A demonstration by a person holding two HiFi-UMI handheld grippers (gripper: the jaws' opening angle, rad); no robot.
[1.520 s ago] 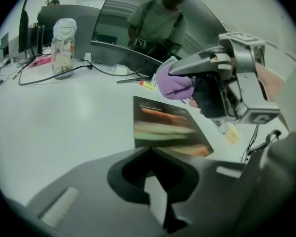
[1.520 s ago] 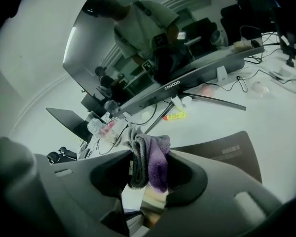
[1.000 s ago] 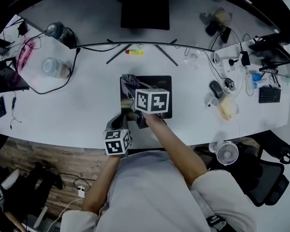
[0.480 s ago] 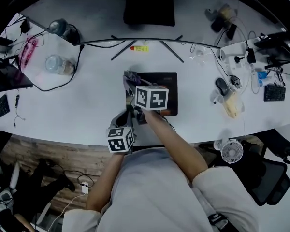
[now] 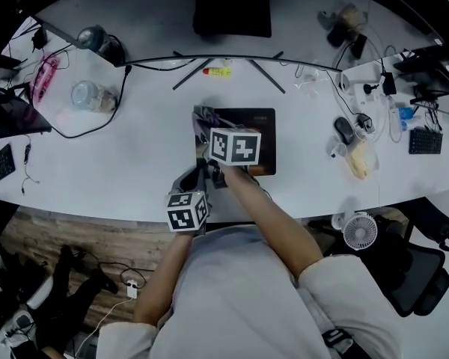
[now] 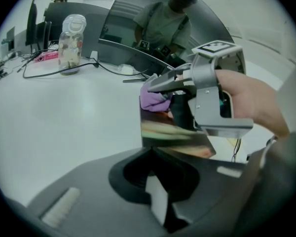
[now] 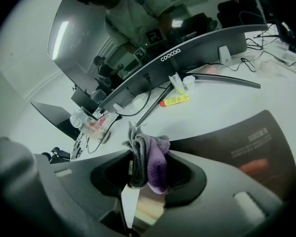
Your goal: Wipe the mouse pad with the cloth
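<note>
The dark mouse pad (image 5: 253, 129) lies on the white desk (image 5: 135, 155) in front of the monitor stand. My right gripper (image 5: 209, 130) is shut on a bunched purple and grey cloth (image 5: 204, 117) at the pad's far left corner. The right gripper view shows the cloth (image 7: 152, 158) pinched between the jaws with the pad (image 7: 237, 142) beneath it. My left gripper (image 5: 201, 176) is at the pad's near left edge. In the left gripper view the pad's edge (image 6: 172, 135) runs into its shut jaws, and the cloth (image 6: 154, 99) shows beyond.
A curved monitor (image 7: 207, 46) and its stand legs (image 5: 262, 77) are behind the pad, with a yellow tube (image 5: 218, 71) between the legs. A glass jar (image 5: 86, 96) and a black cable are at the left. A mouse (image 5: 344, 131) and several gadgets are at the right. A fan (image 5: 357, 232) is by the desk's front edge.
Almost nothing. The right gripper with the cloth has edged slightly left over the pad. The left gripper keeps its hold on the pad's edge.
</note>
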